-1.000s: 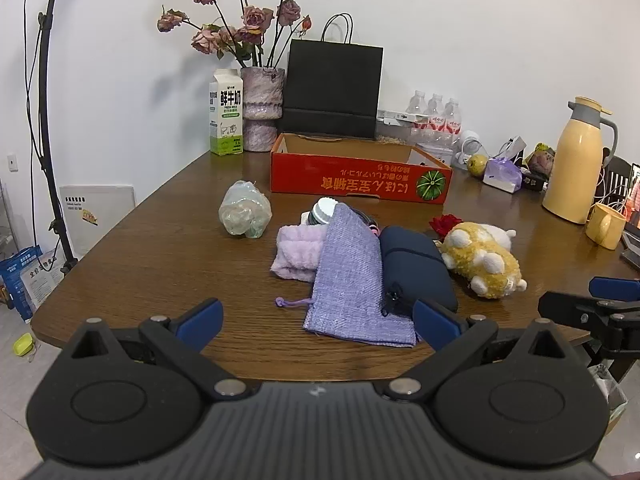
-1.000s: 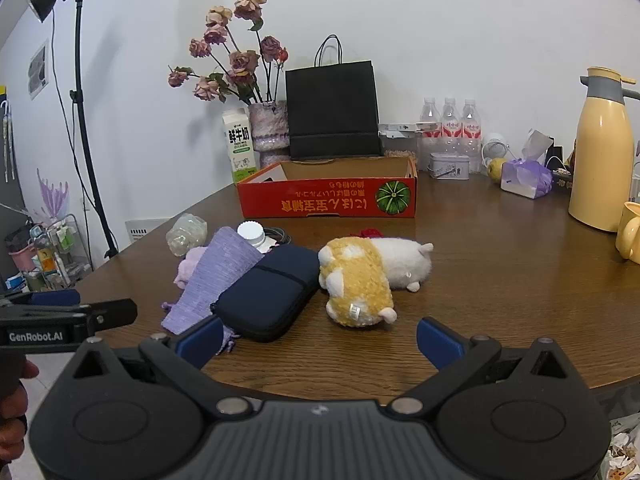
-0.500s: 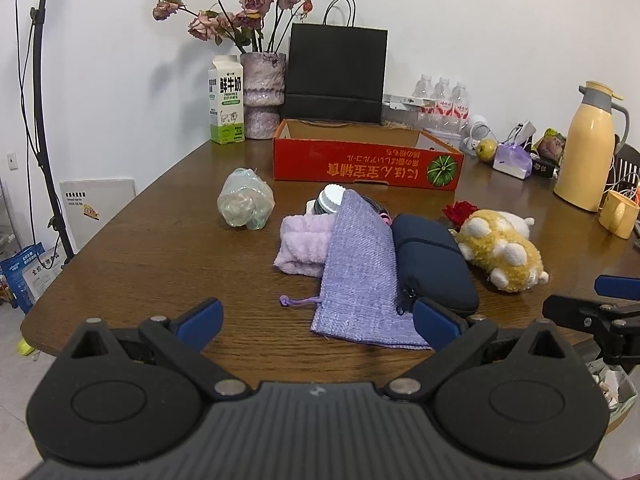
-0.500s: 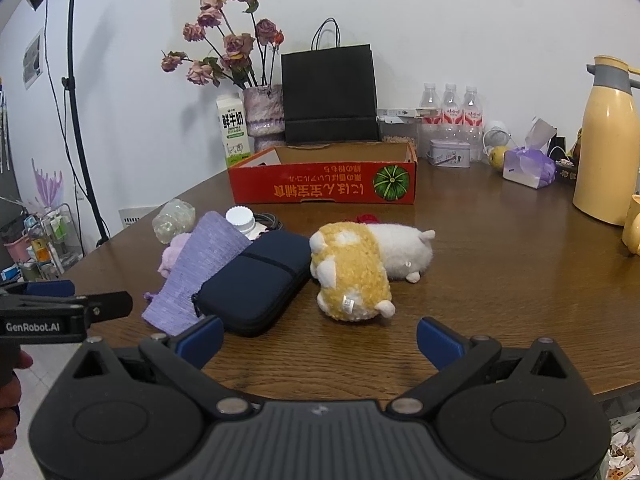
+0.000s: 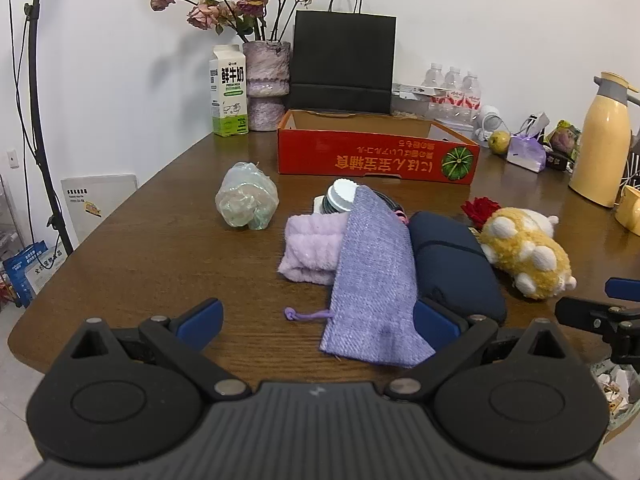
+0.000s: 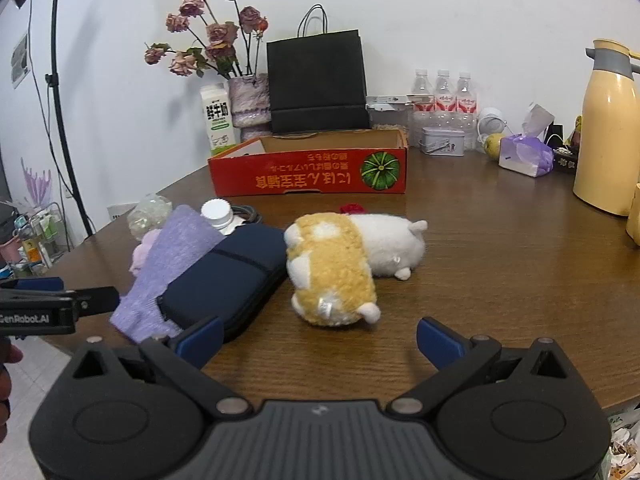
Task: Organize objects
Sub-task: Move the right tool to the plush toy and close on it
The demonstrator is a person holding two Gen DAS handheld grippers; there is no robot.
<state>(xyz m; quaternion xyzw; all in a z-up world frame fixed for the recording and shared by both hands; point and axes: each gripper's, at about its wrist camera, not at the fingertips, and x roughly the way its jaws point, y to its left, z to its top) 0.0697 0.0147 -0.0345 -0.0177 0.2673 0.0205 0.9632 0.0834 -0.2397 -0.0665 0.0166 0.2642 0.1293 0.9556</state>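
Note:
A pile lies on the brown table (image 5: 152,248): a purple woven pouch (image 5: 372,272), a lilac towel (image 5: 308,244), a navy zip case (image 5: 456,264), a white-capped jar (image 5: 342,196), a clear plastic bag (image 5: 246,200), a yellow-white plush (image 5: 524,248) and a red flower (image 5: 478,208). A red cardboard box (image 5: 376,156) stands open behind them. My left gripper (image 5: 318,318) is open and empty over the pouch's near end. My right gripper (image 6: 318,338) is open and empty just in front of the plush (image 6: 332,272), with the case (image 6: 228,276) to its left.
At the back stand a milk carton (image 5: 228,92), a vase of dried roses (image 5: 266,84), a black paper bag (image 5: 342,64) and water bottles (image 5: 452,84). A yellow thermos (image 5: 600,140) and a mug (image 5: 630,210) are at the right. A light stand (image 5: 36,112) is off the table's left edge.
Both grippers have moved forward toward the pile; the objects look larger and nearer. Both stay open. Nothing on the table has moved.

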